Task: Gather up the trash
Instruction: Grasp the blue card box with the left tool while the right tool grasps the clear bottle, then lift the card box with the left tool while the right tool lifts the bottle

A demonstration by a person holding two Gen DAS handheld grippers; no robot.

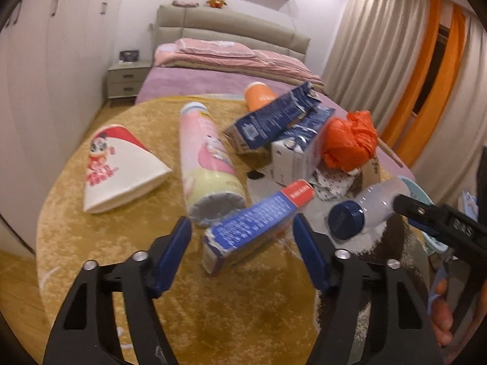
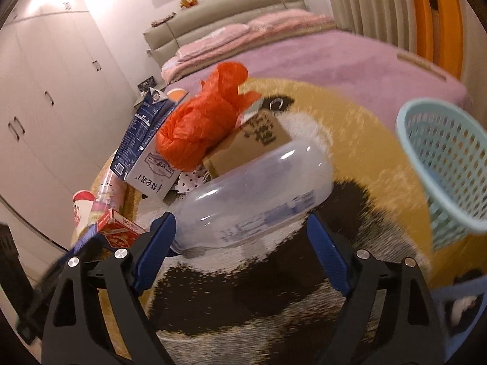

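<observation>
A blue and red carton box (image 1: 255, 222) lies on the round rug between the fingers of my left gripper (image 1: 241, 220). The gripper is open, with a gap showing at its left finger. The box's red end (image 2: 121, 231) shows in the right wrist view. My right gripper (image 2: 240, 216) is shut across a clear plastic bottle (image 2: 258, 188), and both fingers touch it. In the left wrist view the bottle (image 1: 374, 203) shows a blue cap, with the right gripper (image 1: 401, 202) over it. A light blue mesh basket (image 2: 441, 152) stands to the right.
More trash lies on the yellow rug (image 1: 91, 243): a white and red paper cone (image 1: 121, 167), a pink tube (image 1: 204, 158), blue milk cartons (image 1: 274, 115), an orange bag (image 1: 350, 140), an orange cup (image 1: 258, 94) and a cardboard box (image 2: 252, 143). A bed (image 1: 213, 79) stands behind.
</observation>
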